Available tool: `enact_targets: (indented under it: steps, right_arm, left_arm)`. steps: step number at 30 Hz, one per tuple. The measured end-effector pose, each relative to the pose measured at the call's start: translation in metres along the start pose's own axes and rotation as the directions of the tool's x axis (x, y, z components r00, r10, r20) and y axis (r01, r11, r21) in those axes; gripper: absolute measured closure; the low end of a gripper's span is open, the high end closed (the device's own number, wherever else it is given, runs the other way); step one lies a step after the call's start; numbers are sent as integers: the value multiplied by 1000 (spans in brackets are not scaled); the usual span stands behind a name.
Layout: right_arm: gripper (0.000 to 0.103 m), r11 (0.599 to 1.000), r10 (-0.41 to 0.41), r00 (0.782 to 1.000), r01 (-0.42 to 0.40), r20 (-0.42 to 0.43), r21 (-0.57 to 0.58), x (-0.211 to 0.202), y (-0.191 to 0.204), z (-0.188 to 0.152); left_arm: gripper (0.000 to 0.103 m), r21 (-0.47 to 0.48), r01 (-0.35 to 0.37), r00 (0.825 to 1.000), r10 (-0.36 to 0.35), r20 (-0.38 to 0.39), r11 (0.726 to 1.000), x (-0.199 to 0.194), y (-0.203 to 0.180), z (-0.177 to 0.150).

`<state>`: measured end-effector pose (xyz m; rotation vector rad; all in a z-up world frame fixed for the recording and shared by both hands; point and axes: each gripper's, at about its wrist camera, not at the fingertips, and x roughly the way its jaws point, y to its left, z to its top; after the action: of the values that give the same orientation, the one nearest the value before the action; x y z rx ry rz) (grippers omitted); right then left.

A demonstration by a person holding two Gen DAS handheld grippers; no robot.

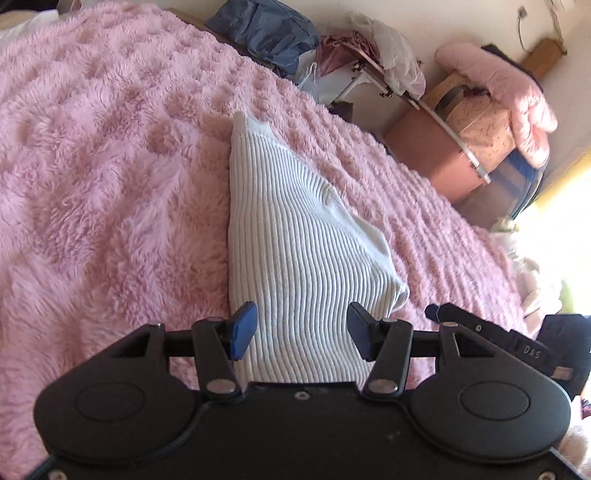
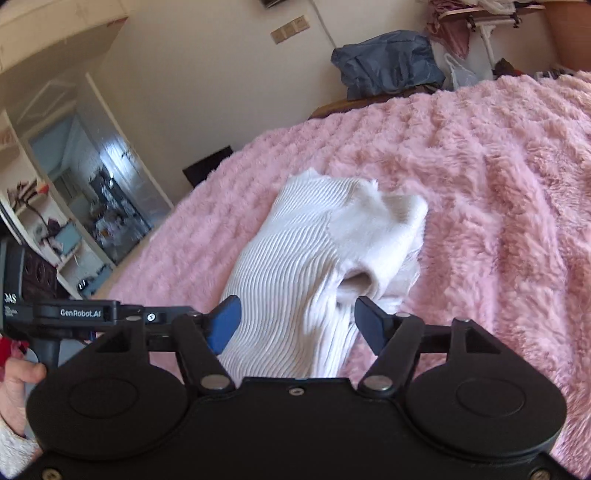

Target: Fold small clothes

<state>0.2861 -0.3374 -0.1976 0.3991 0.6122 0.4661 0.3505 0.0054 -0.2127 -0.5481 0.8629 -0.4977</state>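
A white ribbed knit garment [image 1: 295, 236] lies folded into a narrow shape on the fluffy pink blanket [image 1: 92, 166]. My left gripper [image 1: 301, 330] is open, its blue pads on either side of the garment's near end, just above it. In the right wrist view the same garment [image 2: 295, 266] lies partly folded, a sleeve opening showing near its right side. My right gripper [image 2: 295, 325] is open over the garment's near end, holding nothing. The right gripper [image 1: 480, 325] also shows at the right of the left wrist view.
The pink blanket [image 2: 480, 184] covers the bed. Beyond the bed's far edge lie a blue bag [image 1: 266, 29], a folding rack [image 1: 406, 92], a pink box [image 1: 436, 147] and a pink padded jacket [image 1: 517, 103]. A mirror [image 2: 92, 177] stands at the left wall.
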Motion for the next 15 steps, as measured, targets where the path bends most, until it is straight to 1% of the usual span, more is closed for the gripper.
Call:
enact_targets:
  steps: [2, 4, 6, 8, 10, 13, 15]
  right_arm:
    - [32, 997, 40, 999, -38, -20, 71, 1, -21, 10]
    - [32, 983, 83, 996, -77, -34, 169, 6, -43, 15]
    - [31, 949, 127, 991, -109, -44, 295, 16, -67, 18]
    - [31, 915, 165, 985, -134, -50, 381, 26, -82, 17]
    - [31, 904, 157, 987, -125, -45, 409, 33, -90, 16]
    - [31, 912, 135, 988, -94, -74, 400, 46, -90, 16]
    - [31, 918, 140, 985, -92, -97, 387, 56, -90, 18]
  left_arm:
    - [46, -67, 50, 999, -50, 4, 997, -1, 21, 10]
    - [46, -127, 79, 997, -82, -17, 989, 6, 39, 21]
    - [46, -180, 99, 994, -107, -35, 979, 15, 52, 26]
    - [46, -228, 115, 990, -130, -52, 967, 24, 64, 28]
    - [46, -255, 111, 990, -129, -56, 961, 32, 70, 27]
    - [46, -294, 118, 987, -145, -71, 948, 46, 80, 27]
    - [46, -290, 121, 984, -152, -89, 950, 56, 81, 29]
